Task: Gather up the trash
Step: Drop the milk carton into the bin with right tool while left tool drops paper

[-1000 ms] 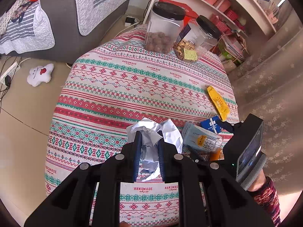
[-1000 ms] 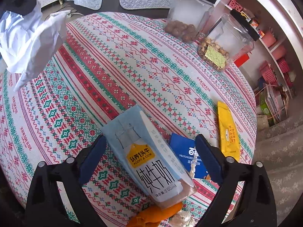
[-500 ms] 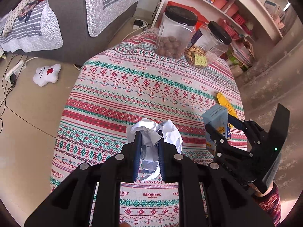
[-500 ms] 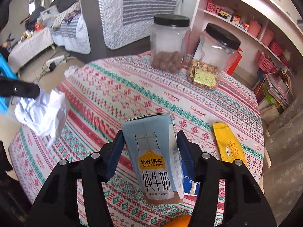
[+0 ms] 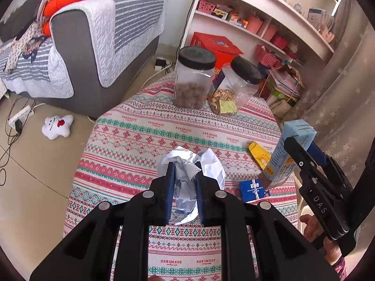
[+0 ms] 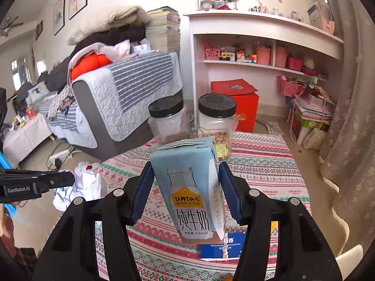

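Observation:
My left gripper (image 5: 184, 166) is shut on a crumpled white paper (image 5: 211, 164) and holds it above the round table (image 5: 140, 140) with its patterned cloth. In the right wrist view that paper (image 6: 86, 185) hangs at the left, under the left gripper (image 6: 68, 180). My right gripper (image 6: 185, 166) is shut on a light-blue milk carton (image 6: 189, 187), upright and lifted off the cloth. The left wrist view shows the carton (image 5: 288, 154) at the right, in the right gripper (image 5: 302, 142). A yellow packet (image 5: 257, 152) and a blue packet (image 5: 253, 187) lie on the table.
Two clear jars with black lids (image 5: 194, 82) (image 5: 234, 89) stand at the table's far edge. Beyond them are a grey sofa (image 5: 93, 46), white shelves (image 5: 257, 23) and a red box (image 6: 234, 103). A white plush toy (image 5: 57, 126) lies on the floor at the left.
The right gripper shut on the milk carton, stood it upright and lifted it off the table. The left gripper rose a little with the crumpled paper still in it.

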`<state>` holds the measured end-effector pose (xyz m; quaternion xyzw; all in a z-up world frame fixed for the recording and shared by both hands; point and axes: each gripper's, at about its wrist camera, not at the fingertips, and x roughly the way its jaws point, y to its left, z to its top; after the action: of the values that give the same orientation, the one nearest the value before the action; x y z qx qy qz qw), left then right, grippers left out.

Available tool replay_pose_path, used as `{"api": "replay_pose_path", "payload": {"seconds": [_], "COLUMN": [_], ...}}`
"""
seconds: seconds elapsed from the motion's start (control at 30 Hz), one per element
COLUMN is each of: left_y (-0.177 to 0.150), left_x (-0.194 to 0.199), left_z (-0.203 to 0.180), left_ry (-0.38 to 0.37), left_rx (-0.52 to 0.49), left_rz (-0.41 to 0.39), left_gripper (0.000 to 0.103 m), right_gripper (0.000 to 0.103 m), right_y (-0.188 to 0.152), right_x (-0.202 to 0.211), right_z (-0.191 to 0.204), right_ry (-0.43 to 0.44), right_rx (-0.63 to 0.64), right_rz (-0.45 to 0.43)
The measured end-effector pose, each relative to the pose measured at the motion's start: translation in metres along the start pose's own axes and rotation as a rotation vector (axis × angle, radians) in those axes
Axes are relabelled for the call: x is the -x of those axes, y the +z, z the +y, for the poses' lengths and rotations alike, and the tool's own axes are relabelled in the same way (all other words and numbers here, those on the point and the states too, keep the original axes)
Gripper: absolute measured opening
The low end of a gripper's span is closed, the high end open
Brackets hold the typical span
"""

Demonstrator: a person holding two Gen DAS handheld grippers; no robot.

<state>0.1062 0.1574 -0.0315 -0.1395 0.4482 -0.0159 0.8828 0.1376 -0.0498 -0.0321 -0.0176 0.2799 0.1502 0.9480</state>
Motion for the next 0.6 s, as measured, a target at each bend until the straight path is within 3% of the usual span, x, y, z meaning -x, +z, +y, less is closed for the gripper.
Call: {"api": "replay_pose_path", "payload": {"seconds": [0.23, 0.6], "left_y": [0.007, 0.004], "left_x": [0.017, 0.019], "left_z": [-0.036, -0.108], "left_ry": [-0.025, -0.140], "left_rx": [-0.044, -0.116], "left_rz": [-0.102, -0.150], "left_gripper": [0.017, 0.017], "right_gripper": [0.054, 0.054], "right_y": [0.005, 0.001], "right_x": [0.037, 0.100], "right_z": [-0.031, -0.110], "right_ry": [-0.137, -0.395], "right_rx": [-0.058, -0.200], "right_rz": [-0.114, -0.227]}}
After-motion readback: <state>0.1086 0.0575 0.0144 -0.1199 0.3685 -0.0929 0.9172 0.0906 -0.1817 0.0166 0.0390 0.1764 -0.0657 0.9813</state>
